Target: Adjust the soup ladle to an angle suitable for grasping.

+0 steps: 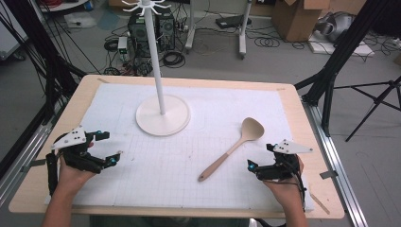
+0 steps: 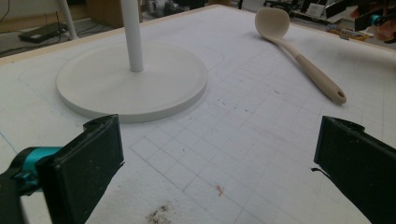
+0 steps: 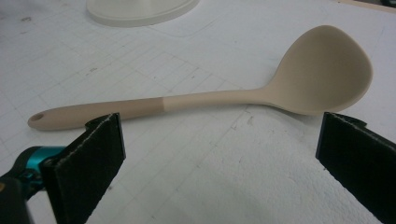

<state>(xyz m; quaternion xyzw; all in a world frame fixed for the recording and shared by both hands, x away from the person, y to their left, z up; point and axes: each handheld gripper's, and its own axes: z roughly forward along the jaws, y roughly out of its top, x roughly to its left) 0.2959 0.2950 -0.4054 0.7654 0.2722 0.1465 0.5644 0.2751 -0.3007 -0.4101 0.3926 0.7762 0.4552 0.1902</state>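
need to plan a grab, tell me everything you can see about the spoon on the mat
The spoon is a beige ladle-style one, matte like silicone or plastic, with a deep rounded bowl and a slim handle that turns slightly darker toward its end, where there is a small hanging hole. It lies flat on the white gridded mat, bowl facing up and pointing away from the person, handle toward them. Nothing touches it; the open right gripper is close beside it.
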